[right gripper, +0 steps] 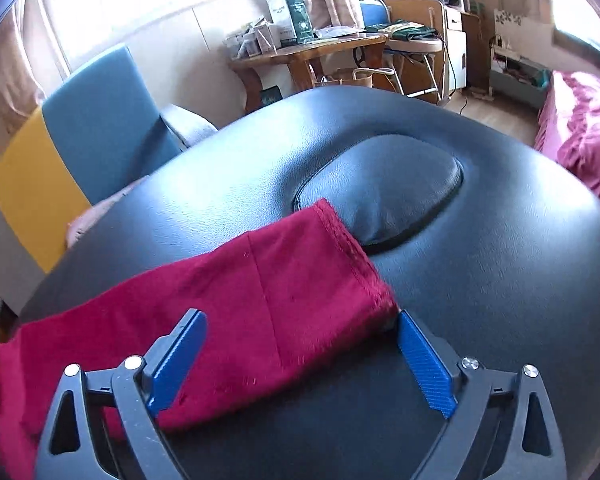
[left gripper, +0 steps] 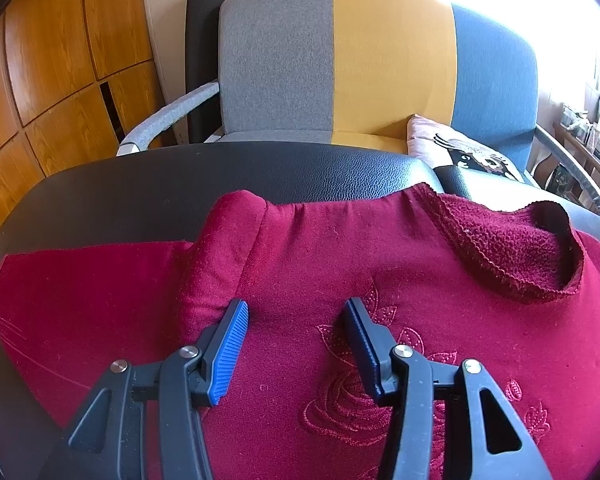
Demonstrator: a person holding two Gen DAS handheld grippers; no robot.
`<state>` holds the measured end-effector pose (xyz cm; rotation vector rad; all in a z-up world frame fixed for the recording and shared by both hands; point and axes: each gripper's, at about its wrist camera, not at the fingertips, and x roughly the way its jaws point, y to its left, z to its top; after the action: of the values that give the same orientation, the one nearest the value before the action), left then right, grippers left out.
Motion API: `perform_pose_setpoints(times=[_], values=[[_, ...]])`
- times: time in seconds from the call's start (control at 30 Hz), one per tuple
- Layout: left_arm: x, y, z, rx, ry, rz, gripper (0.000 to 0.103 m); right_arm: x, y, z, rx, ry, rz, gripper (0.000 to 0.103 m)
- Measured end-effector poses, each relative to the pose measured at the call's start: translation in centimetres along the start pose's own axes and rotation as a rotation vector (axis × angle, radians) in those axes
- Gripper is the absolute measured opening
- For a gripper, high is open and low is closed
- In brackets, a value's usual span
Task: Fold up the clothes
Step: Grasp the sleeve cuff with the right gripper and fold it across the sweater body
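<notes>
Dark red knit sweater with embroidered flowers (left gripper: 340, 300) spread flat on a black padded leather desk (left gripper: 140, 196). Left claw (left gripper: 296, 316) poised low over the sweater's chest, blue-padded fingers (left gripper: 230, 350) parted to a middling gap, no fabric pinched between them, left finger just beside a rumpled fold at the shoulder. Fleecy collar (left gripper: 512, 252) turned up to the right, one sleeve lying flat out to the left. In the right wrist view, right claw (right gripper: 300, 316) spread wide above the other red sleeve (right gripper: 292, 276), cuff end lying loose between the fingers, right finger (right gripper: 424, 364) near the cuff's corner, nothing gripped. Sleeve cuff reaching an oval cushion inset (right gripper: 388, 196) in the desk. Behind the desk, a grey, yellow and blue striped armchair (left gripper: 380, 60) holding a pale printed pillow (left gripper: 452, 148).
</notes>
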<state>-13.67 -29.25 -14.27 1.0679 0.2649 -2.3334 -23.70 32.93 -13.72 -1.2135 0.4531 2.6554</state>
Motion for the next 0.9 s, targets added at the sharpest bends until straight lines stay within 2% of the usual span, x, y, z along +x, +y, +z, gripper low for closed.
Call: perform_pose_setpoints(times=[0.03,0.07,0.1,0.17,0.43,0.5,0.6,0.77,0.9], values=[[0.0,0.0,0.0,0.0,0.0,0.0,0.052,0.1,0.2,0.1,-0.01,0.001,-0.018,0.085],[0.0,0.0,0.0,-0.001,-0.001,0.0,0.052,0.1,0.3,0.1,-0.013,-0.003,-0.023,0.07],[0.0,0.0,0.0,-0.001,-0.001,-0.001,0.052,0.1,0.3,0.1,-0.014,-0.008,-0.025,0.063],[0.0,0.0,0.0,-0.002,-0.001,-0.002,0.052,-0.4,-0.4,-0.4,0.007,-0.017,-0.006,0.025],[0.0,0.0,0.0,0.001,-0.002,0.001,0.052,-0.1,-0.9,-0.5,0.019,-0.009,0.053,0.012],[0.0,0.0,0.0,0.002,-0.001,0.002,0.052,-0.3,-0.9,-0.3,0.048,0.0,0.087,0.009],[0.0,-0.1,0.0,0.001,-0.001,0.001,0.052,-0.6,-0.7,0.1,0.118,0.014,0.184,0.009],[-0.1,0.0,0.0,0.0,-0.002,-0.001,0.052,-2.4,2.6,0.9,0.096,-0.013,0.279,0.008],[-0.1,0.1,0.0,-0.002,-0.003,-0.006,0.052,-4.3,8.4,1.1,-0.03,-0.036,0.383,0.008]])
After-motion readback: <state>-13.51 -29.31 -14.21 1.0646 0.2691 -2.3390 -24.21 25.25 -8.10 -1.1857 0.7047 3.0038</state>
